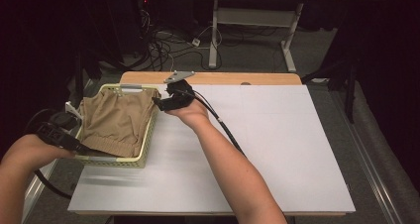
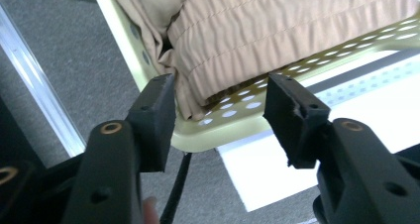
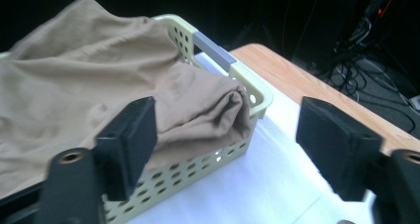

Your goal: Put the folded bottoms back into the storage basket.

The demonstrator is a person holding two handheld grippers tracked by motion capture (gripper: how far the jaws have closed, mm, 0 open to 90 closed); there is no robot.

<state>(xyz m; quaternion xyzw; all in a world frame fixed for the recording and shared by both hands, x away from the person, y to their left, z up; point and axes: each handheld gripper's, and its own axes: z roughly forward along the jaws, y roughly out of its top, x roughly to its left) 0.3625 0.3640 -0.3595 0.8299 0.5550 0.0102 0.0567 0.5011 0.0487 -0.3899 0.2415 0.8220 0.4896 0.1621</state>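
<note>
The room was dim, its walls lost in darkness. Grey carpet covered the floor, where black cables tangled. Beyond the white-topped table stood a white-legged desk.

My jaws are matt black plastic with coarse, slightly chipped faces. The basket is smooth pale-yellow plastic, perforated, faintly glossy, with a flat grey handle strip at its rim. Inside the basket lies tan woven cloth, soft and matt, with a gathered, stitched hem. Beside the basket, the bench top is smooth matt white; its far edge is wood-finished.
</note>
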